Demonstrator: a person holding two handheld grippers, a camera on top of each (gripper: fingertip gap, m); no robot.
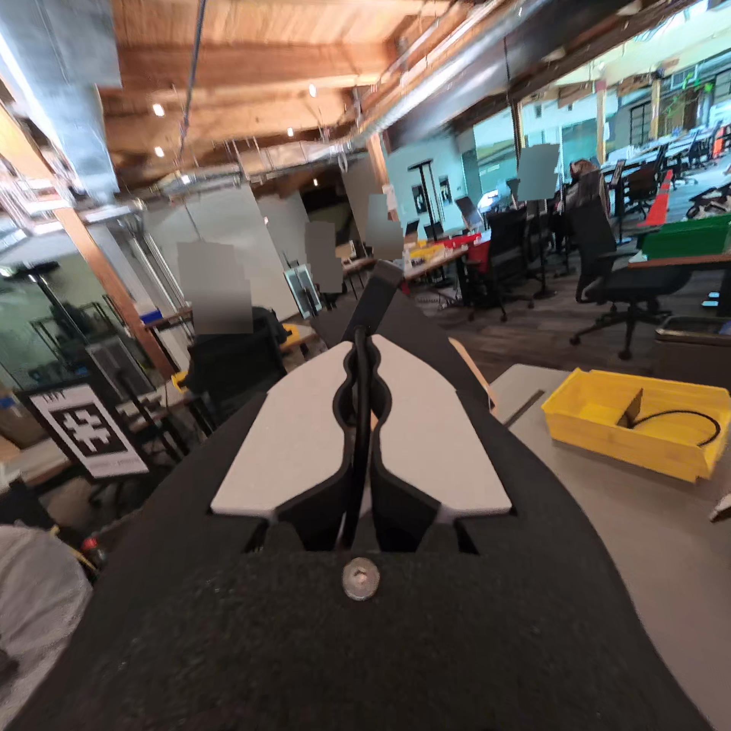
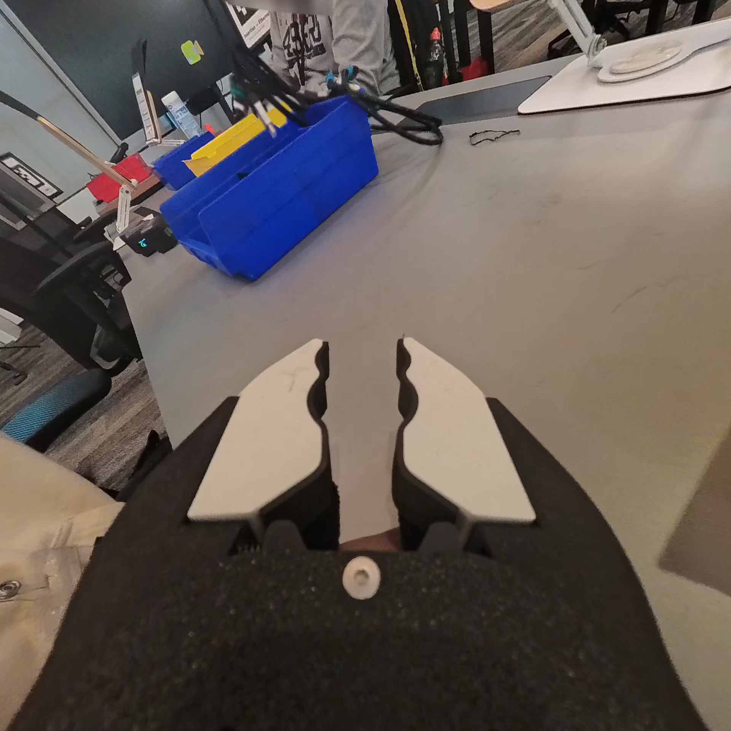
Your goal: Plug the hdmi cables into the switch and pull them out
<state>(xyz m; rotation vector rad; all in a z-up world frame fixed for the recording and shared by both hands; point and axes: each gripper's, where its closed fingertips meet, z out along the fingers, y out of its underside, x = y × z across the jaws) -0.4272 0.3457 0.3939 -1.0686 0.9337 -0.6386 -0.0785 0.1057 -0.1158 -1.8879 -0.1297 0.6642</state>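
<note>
My left gripper (image 1: 362, 344) is shut on a black HDMI cable (image 1: 362, 399). The cable runs between the fingers, and its black plug (image 1: 375, 300) sticks out past the tips, tilted up and to the right, held in the air above the table. My right gripper (image 2: 362, 344) is open and empty, low over the bare grey table (image 2: 514, 257). I see no switch in either view.
A yellow bin (image 1: 633, 423) with a black cable inside sits on the table to the right in the left wrist view. A blue bin (image 2: 277, 190) holding several cables stands ahead left of the right gripper. A white pad (image 2: 633, 75) lies at the far right. Chairs and people are beyond. My hands' fingertips stand some 65 cm from each other.
</note>
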